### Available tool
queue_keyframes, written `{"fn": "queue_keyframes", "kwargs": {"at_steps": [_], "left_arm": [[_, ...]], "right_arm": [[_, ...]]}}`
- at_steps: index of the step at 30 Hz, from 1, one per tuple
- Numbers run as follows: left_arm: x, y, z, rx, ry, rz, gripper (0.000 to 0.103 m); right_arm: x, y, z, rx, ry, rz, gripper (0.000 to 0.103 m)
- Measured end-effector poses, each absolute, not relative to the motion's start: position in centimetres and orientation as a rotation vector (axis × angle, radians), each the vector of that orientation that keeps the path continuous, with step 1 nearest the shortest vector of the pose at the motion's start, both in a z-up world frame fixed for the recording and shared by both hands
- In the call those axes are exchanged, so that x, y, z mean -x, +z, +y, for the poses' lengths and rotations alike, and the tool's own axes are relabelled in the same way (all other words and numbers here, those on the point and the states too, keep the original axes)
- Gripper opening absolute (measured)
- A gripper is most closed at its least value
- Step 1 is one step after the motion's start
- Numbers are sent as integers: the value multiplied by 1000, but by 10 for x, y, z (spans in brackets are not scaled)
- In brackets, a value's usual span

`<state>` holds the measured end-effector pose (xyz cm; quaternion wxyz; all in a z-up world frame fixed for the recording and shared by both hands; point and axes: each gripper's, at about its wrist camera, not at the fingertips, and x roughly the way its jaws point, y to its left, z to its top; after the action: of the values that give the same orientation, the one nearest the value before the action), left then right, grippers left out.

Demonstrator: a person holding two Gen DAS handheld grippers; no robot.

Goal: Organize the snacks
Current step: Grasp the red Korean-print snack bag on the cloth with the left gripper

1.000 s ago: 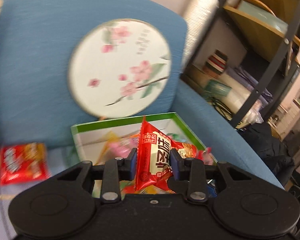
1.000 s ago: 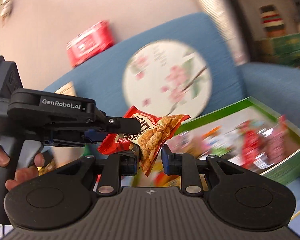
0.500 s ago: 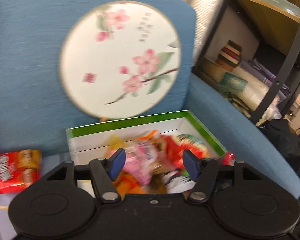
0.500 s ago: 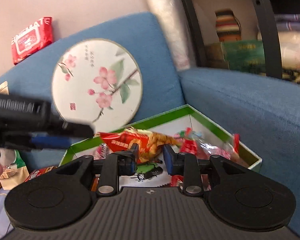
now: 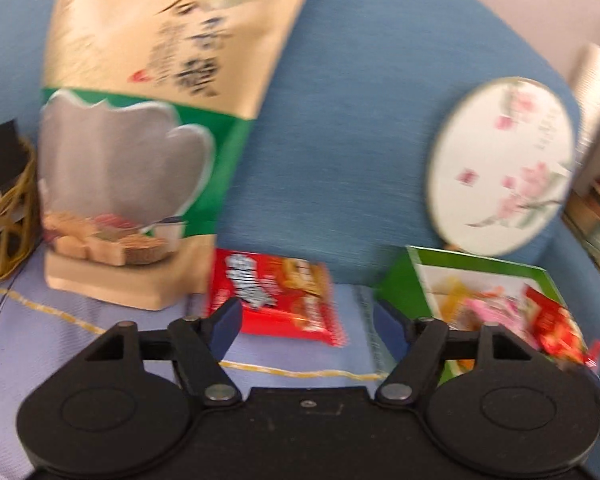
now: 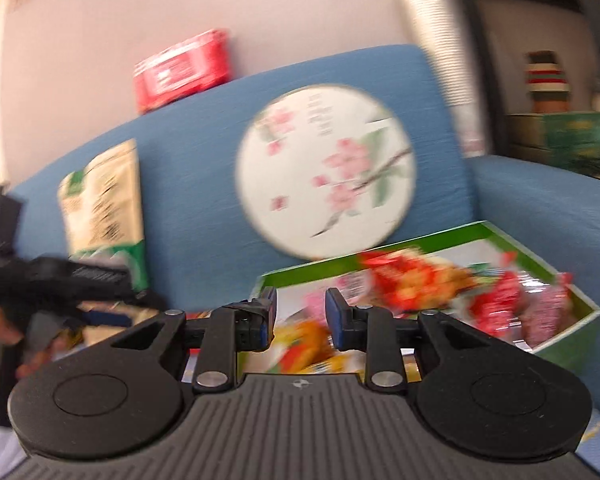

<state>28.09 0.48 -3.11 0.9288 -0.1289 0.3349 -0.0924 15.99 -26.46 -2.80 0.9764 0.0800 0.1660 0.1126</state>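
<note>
My left gripper (image 5: 308, 320) hangs low over the pale seat cover, its jaws opening wide with nothing gripped. Just ahead of its fingers, a red snack packet (image 5: 276, 296) lies flat on the seat. The green-rimmed box (image 5: 396, 284) of snacks sits to its right. In the right wrist view my right gripper (image 6: 302, 312) is open before the same box (image 6: 568, 344), nothing between its pads. A red cracker packet (image 6: 412, 280) shows blurred over the box's contents, clear of the fingers.
A tall beige and green bag (image 5: 140, 140) stands against the blue sofa back, with a wicker basket (image 5: 4, 232) at far left. A round flowered fan (image 6: 324, 172) leans behind the box. A red wipes pack (image 6: 180, 72) tops the sofa. Shelving stands at right.
The left gripper let go of its red packet, opened wide and swung left from the box to the packet on the seat. The right gripper released its cracker packet, which now lies over the box.
</note>
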Motion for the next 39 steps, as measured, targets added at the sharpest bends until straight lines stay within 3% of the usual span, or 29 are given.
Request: {"fn": "queue_keyframes", "kwargs": {"at_steps": [6, 14, 19, 21, 23, 28, 31, 33, 39], "left_arm": [[-305, -47, 13, 327, -82, 671, 103], [-337, -68, -4, 250, -46, 695, 103], [-340, -87, 0, 234, -74, 721, 103], [-332, -83, 5, 242, -158, 741, 80], [-318, -81, 9, 245, -193, 771, 70], [-257, -84, 22, 241, -310, 818, 67], [-210, -82, 27, 276, -357, 852, 74], [-187, -77, 39, 321, -341, 857, 103], [-175, -65, 70, 410, -261, 827, 103]], "right_arm": [[-158, -34, -244, -75, 262, 350, 61], [-162, -39, -241, -93, 295, 376, 86], [-163, -41, -236, -67, 306, 383, 88], [-163, -41, -235, -67, 312, 385, 88], [-162, -40, -234, -66, 322, 390, 88], [-150, -35, -221, -38, 387, 379, 89], [-147, -36, -211, -31, 429, 439, 89], [-146, -38, -206, -50, 466, 484, 89], [-153, -60, -188, -148, 543, 661, 89]]}}
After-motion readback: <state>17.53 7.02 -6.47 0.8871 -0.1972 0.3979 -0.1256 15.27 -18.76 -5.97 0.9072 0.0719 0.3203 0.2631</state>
